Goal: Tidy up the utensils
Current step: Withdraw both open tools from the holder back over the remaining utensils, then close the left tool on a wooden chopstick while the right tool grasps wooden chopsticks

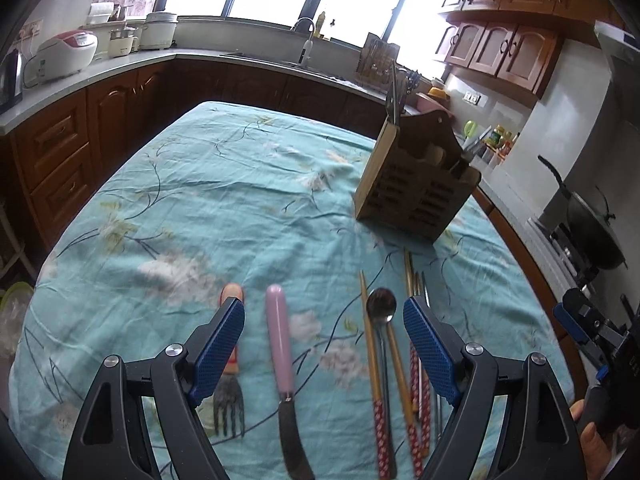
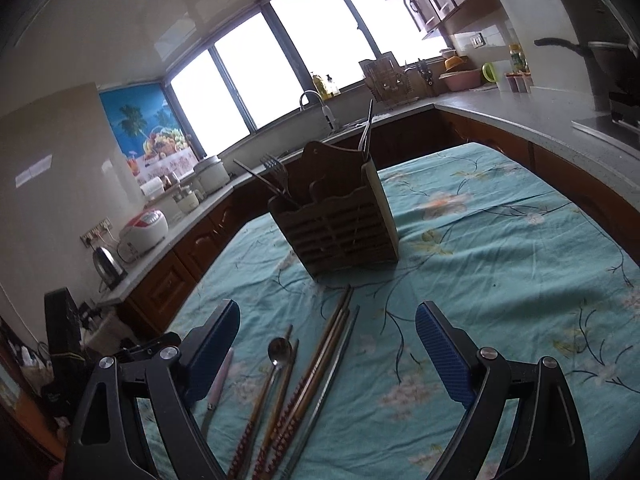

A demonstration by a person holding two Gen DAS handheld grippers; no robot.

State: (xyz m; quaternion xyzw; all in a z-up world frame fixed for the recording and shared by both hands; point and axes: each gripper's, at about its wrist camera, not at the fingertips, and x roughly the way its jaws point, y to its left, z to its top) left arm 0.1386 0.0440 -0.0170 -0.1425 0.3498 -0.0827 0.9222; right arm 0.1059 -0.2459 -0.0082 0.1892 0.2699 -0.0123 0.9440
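Hovering over a counter (image 1: 200, 200) draped in a teal floral cloth, both grippers stand wide apart with nothing between their blue pads. The landmark is the wooden utensil holder (image 1: 416, 184), which stands upright on the cloth and already carries a few metal utensils; in the right wrist view a fork (image 2: 274, 172) leans out of its left compartment and thin metal pieces rise from its right end.

Nearer the cameras than the holder, loose utensils lie flat on the cloth. Left of the holder and closest to the left gripper (image 1: 324, 316) is a pink-handled knife (image 1: 280, 344), lying between that gripper's fingers but below them, untouched. Left of the knife lies an orange-handled fork (image 1: 230, 396), partly hidden by the left finger. Straight in front of the holder lie a metal spoon (image 1: 382, 306) and several chopsticks (image 1: 370, 344) with red patterned ends, side by side and overlapping.

The right gripper (image 2: 326, 332) hangs in front of the holder, above the chopsticks and spoon, touching none. A hand (image 1: 596, 444) holding it shows at the left view's right edge.
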